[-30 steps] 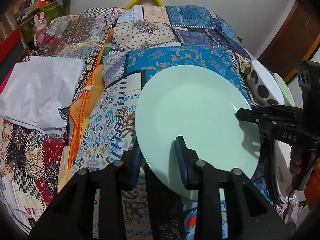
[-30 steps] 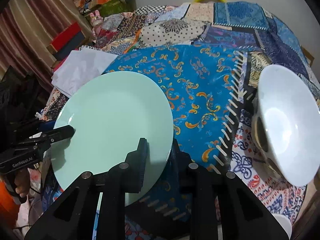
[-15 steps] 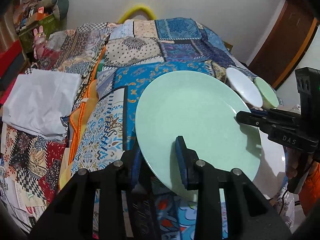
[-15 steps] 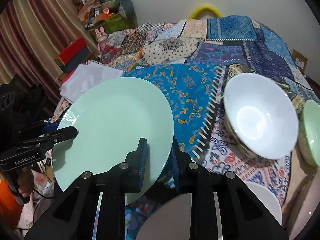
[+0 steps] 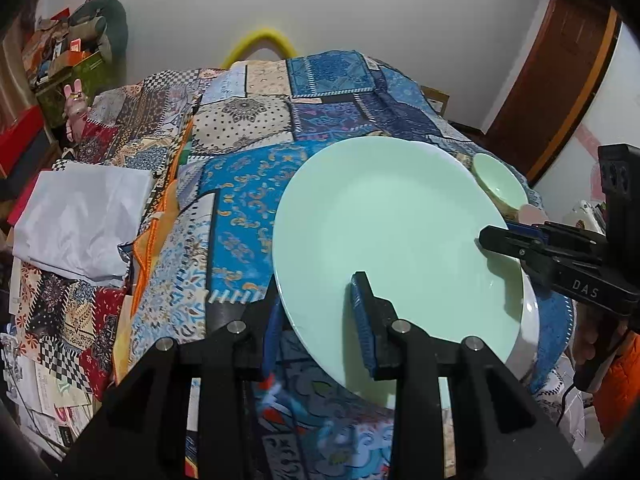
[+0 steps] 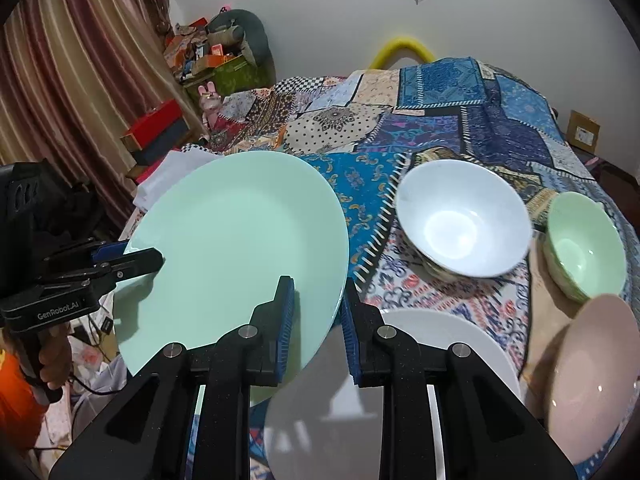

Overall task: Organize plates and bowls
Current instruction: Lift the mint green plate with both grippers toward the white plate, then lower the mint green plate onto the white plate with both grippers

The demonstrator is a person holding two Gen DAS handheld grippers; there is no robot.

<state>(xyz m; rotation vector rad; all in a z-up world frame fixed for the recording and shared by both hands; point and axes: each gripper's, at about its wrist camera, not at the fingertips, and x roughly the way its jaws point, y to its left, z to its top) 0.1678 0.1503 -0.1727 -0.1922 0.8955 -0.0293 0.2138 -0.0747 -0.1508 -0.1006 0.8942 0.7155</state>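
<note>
Left gripper [image 5: 320, 320], entering from the lower edge of its own view, points up and forward; its two blue-padded fingers [image 5: 362, 316] are clamped on the near rim of the pale green plate [image 5: 392, 240], one pad above the plate face, the other below the rim. Right gripper [image 6: 316, 320], likewise rising from the lower centre of its view, is closed on the plate's opposite rim, left pad on the upper face, right pad beneath. Each gripper appears in the other's view at the frame edge, nipping the plate's side. The plate is held tilted above the patchwork cloth [image 5: 248, 136], over a white plate [image 6: 440, 344] at lower centre. To the right stand a white bowl [image 6: 464, 216], a green bowl [image 6: 584, 240] and a pink bowl [image 6: 592, 372].
</note>
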